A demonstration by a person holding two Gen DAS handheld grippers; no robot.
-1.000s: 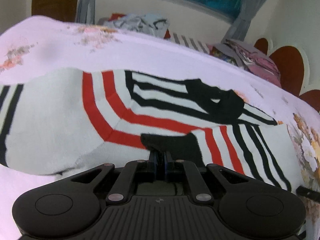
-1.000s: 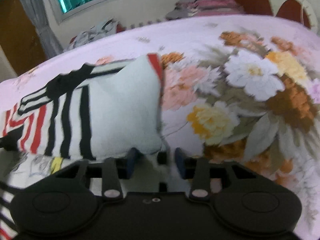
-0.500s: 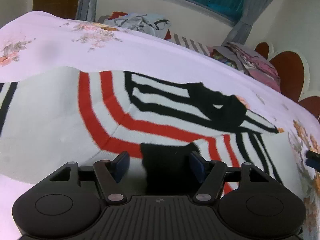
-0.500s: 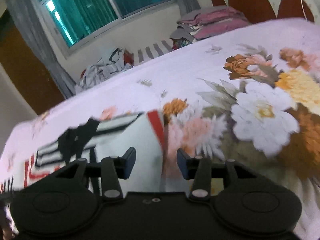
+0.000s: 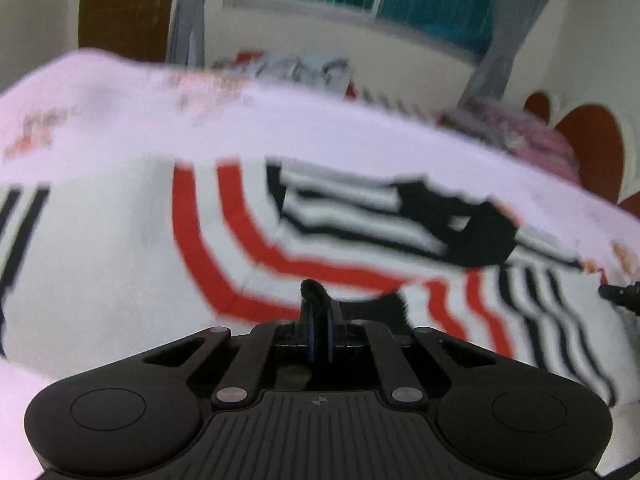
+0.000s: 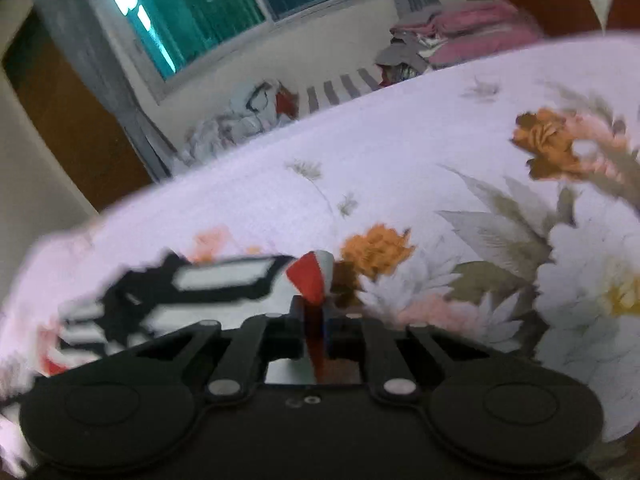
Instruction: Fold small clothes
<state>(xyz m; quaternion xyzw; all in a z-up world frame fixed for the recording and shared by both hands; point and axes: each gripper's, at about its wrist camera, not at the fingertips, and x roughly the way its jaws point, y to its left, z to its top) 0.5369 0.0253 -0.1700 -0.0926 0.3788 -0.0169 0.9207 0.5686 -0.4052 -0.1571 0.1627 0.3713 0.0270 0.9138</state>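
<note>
A small white garment with red and black stripes (image 5: 120, 248) lies on the bed. My left gripper (image 5: 319, 320) is shut on a black part of its near edge, a tuft of fabric sticking up between the fingers. In the right wrist view the same garment (image 6: 224, 280) shows at the lower left. My right gripper (image 6: 316, 316) is shut on its red-edged corner, which pokes up between the fingers. The tip of the right gripper shows at the right edge of the left wrist view (image 5: 620, 292).
The bed has a pink floral sheet (image 6: 460, 184). A heap of clothes (image 6: 240, 120) lies at the far side under the window. Folded pink bedding (image 6: 468, 36) is stacked by the red headboard (image 5: 588, 148). Both views are motion-blurred.
Both grippers, open half a second ago, have shut on the garment: the left on the black near edge, the right on the red-edged corner.
</note>
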